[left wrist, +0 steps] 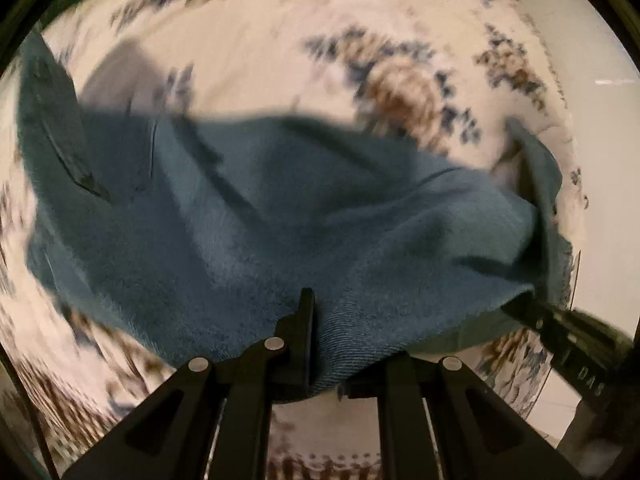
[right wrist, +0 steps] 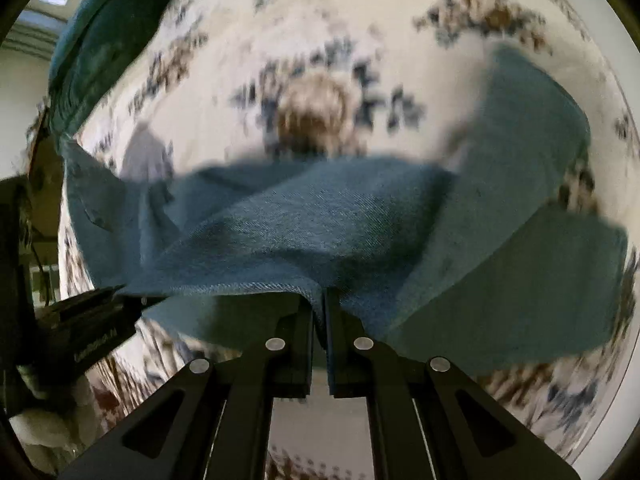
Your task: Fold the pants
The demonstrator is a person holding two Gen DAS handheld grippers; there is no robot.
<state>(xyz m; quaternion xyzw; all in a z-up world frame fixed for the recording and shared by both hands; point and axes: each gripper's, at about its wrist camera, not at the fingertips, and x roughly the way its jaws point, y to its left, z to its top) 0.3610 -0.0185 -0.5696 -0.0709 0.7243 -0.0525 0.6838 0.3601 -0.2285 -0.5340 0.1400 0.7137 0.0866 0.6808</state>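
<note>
The pants (left wrist: 256, 216) are hanging in front of both your grippers, blue denim, lifted off the cloth below and sagging in loose folds between the two grips. Both views are blurring, so seams and pockets are hard to read.

In the right wrist view the pants (right wrist: 320, 220) are draping forward and away from the fingers, with one wide panel running off to the right and a darker bunch rising at the far upper left.

Your right gripper (right wrist: 319, 304) is pinching a stitched hem edge; its jaws are standing almost closed, only the thickness of the denim between them. From the left wrist view the same gripper (left wrist: 520, 310) is showing low at the right, its tip buried in the fabric edge.

Your left gripper (left wrist: 326, 320) is holding a fold of the pants too: the left finger is sticking up in front of the fabric, the right finger is lying hidden under it, so the jaws are clamping cloth. From the right wrist view it (right wrist: 124, 298) is sitting low at the left, touching the hem.

Beneath everything a white tablecloth (left wrist: 248, 40) with blue and brown flower patterns is spreading out, well past the fingers on all sides.
</note>
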